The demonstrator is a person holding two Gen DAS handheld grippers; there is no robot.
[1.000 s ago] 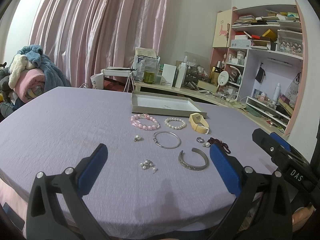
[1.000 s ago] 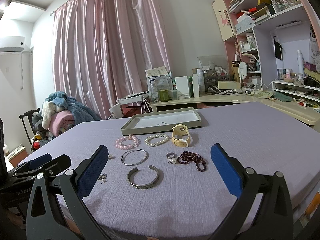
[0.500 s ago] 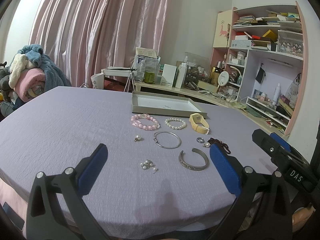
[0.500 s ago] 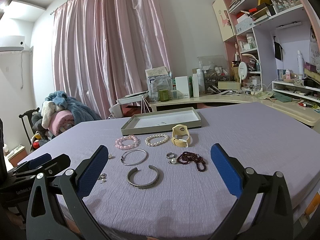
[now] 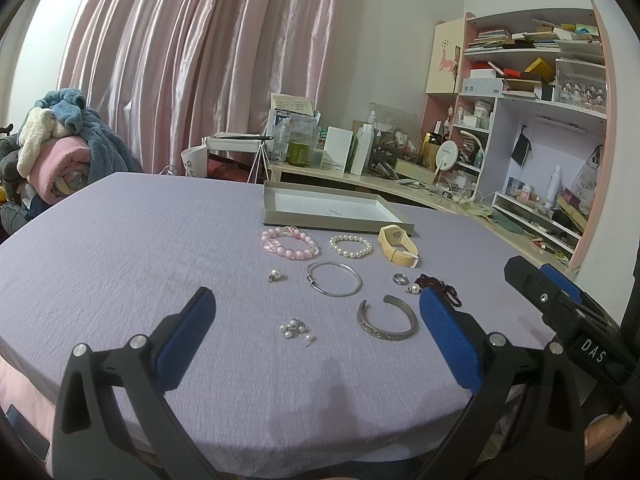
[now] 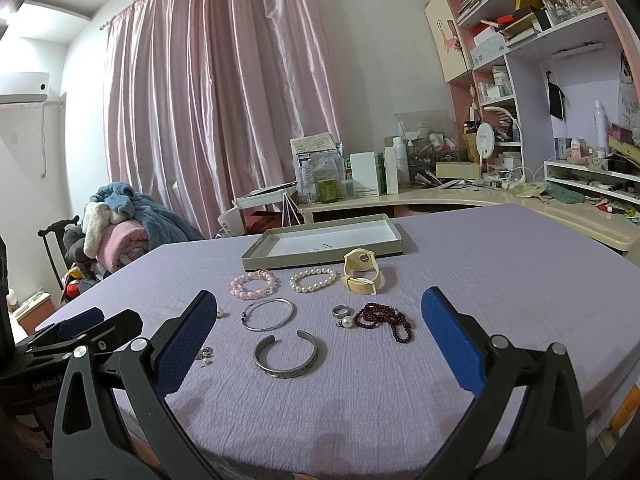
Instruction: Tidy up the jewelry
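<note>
Both grippers hover low over the near edge of the lavender tabletop (image 5: 120, 240), neither touching anything. Left gripper (image 5: 316, 344) — blue pads spread wide, nothing between them. Right gripper (image 6: 320, 344) likewise spread wide and empty.

Jewelry lies loose on the cloth. Taking the thin silver bangle (image 5: 334, 278) as the dial centre in the left wrist view:
- shallow grey tray (image 5: 280, 220) at 12 o'clock, farthest back, white floor bare
- pink bead bracelet (image 5: 289, 243) at 11, just before the tray
- white pearl bracelet (image 5: 351, 246) at 1
- cream watch (image 5: 398, 245) at 2, standing on its edge
- small ring (image 5: 399, 279) at 3, a pearl stud (image 5: 413, 289) just beside it
- dark red bead strand (image 6: 383, 321) beyond those, partly behind the left gripper's right pad
- engraved silver cuff (image 5: 387, 318) at 5
- cluster of small pearl earrings (image 5: 296, 328) at 7
- single pearl charm (image 5: 275, 276) at 9 — apart from the rest
</note>
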